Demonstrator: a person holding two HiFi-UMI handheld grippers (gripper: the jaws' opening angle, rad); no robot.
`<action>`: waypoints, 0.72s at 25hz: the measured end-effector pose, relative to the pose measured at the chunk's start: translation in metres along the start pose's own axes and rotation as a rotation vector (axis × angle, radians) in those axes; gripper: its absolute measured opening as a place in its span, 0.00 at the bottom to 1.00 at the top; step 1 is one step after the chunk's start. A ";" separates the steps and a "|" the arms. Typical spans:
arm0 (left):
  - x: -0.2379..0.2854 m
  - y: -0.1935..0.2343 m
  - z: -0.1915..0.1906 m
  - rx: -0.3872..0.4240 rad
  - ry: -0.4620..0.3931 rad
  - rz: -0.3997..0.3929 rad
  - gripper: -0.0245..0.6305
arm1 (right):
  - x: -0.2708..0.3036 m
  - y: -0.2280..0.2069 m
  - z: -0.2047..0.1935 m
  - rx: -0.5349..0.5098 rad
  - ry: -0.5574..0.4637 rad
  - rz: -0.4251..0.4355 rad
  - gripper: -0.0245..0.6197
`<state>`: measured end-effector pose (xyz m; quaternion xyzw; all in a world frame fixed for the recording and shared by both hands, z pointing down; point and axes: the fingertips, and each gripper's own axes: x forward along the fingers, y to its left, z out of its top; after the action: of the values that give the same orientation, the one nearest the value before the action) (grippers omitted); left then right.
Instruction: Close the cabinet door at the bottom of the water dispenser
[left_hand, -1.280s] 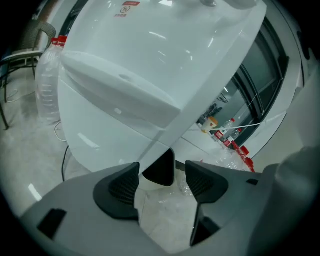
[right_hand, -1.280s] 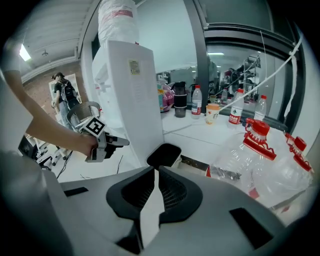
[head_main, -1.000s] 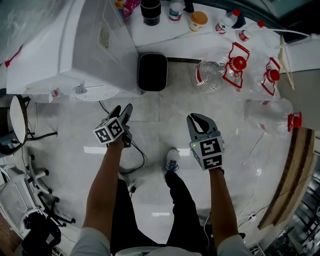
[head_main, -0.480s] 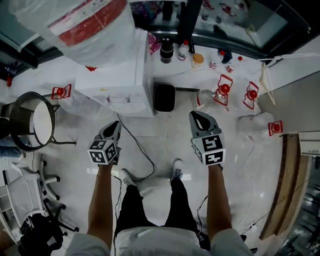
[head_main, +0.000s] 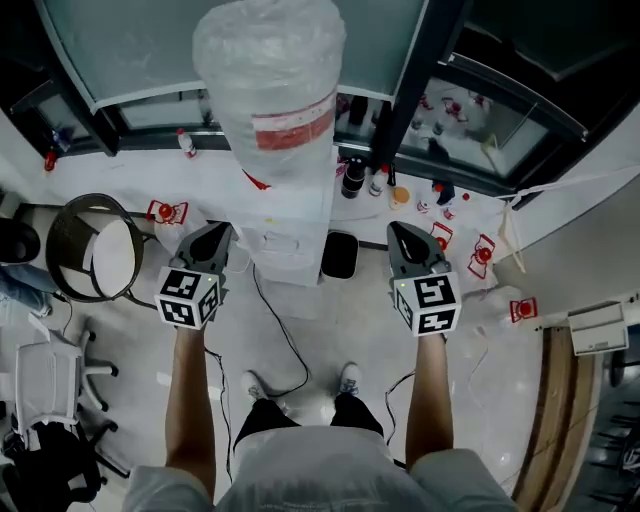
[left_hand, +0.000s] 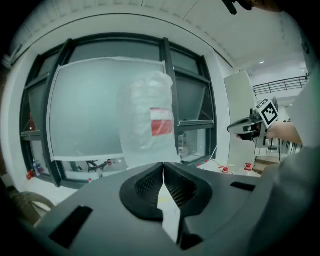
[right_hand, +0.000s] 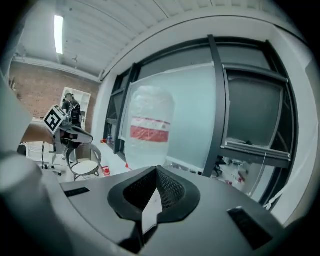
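The white water dispenser (head_main: 290, 225) stands against the window wall with a large clear bottle (head_main: 270, 70) wrapped in plastic on top. From above its bottom cabinet door is hidden. My left gripper (head_main: 213, 240) is raised at bottle height left of the dispenser, jaws shut with nothing between them. My right gripper (head_main: 407, 240) hangs at the same height to its right, also shut and empty. The bottle (left_hand: 147, 120) with its red label fills the middle of the left gripper view; the same bottle (right_hand: 148, 131) shows ahead in the right gripper view.
A black bin (head_main: 340, 255) sits on the floor right of the dispenser. Several empty bottles with red caps (head_main: 480, 255) lie at the right. A round stool (head_main: 95, 250) stands at the left, an office chair (head_main: 40, 385) nearer me. A cable (head_main: 285, 345) runs over the floor.
Both grippers and the head have risen from near the floor to bottle height. The left gripper's jaws, apart a second ago, are now shut. The dispenser now appears whole, farther below.
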<state>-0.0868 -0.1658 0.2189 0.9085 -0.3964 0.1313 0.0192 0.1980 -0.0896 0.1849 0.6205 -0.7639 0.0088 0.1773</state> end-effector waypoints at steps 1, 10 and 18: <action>-0.007 0.003 0.020 0.024 -0.022 0.002 0.07 | -0.002 0.003 0.019 -0.019 -0.027 0.001 0.08; -0.075 0.004 0.137 0.238 -0.185 0.046 0.07 | -0.020 0.041 0.129 -0.159 -0.191 0.065 0.08; -0.104 -0.017 0.174 0.324 -0.251 0.060 0.07 | -0.043 0.058 0.165 -0.222 -0.262 0.098 0.08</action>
<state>-0.1033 -0.1035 0.0261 0.8967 -0.3963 0.0796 -0.1805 0.1070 -0.0745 0.0303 0.5549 -0.8061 -0.1479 0.1428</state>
